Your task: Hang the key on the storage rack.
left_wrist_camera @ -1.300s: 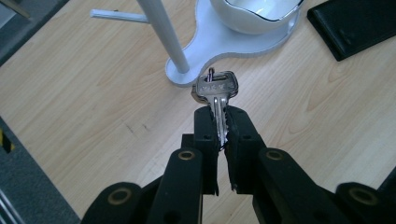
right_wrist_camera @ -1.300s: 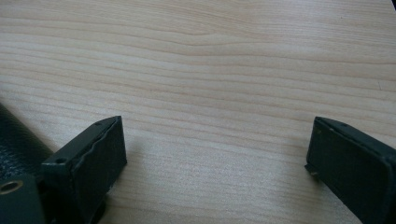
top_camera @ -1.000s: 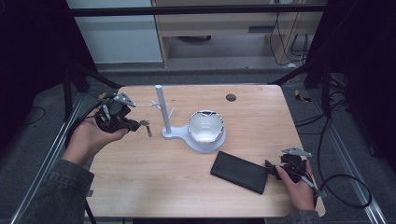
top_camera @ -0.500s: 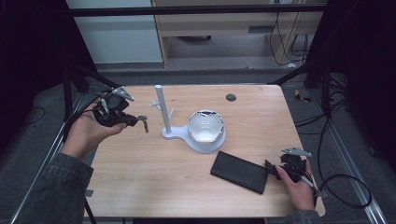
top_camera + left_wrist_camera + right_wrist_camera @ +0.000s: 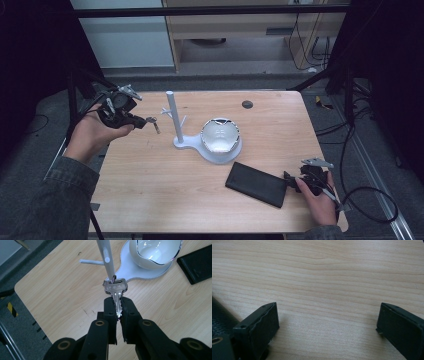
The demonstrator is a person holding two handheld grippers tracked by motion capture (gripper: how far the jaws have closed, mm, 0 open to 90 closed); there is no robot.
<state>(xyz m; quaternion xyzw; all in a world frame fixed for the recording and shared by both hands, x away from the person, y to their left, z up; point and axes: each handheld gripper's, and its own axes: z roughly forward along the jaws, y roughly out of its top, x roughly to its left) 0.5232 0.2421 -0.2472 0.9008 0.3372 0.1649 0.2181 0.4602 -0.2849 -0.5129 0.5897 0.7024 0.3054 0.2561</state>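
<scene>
Gripping a key (image 5: 115, 287) by its blade, the left gripper (image 5: 141, 121) is hovering above the table's (image 5: 150, 200) left edge, and in the left gripper view the key's bow and small ring are sitting just in front of the white stand's (image 5: 174, 120) post, close to one of its pegs. Since the pads are pinching only the thin blade, the key could be twisting or slipping out if the ring is catching the peg (image 5: 91, 262) askew, and a push could be tipping the stand toward the white bowl (image 5: 220, 135) on its base. Farther right, the right gripper (image 5: 294, 179) is resting low with its jaws standing wide apart and nothing between them, just beside the black case (image 5: 256, 183).
</scene>
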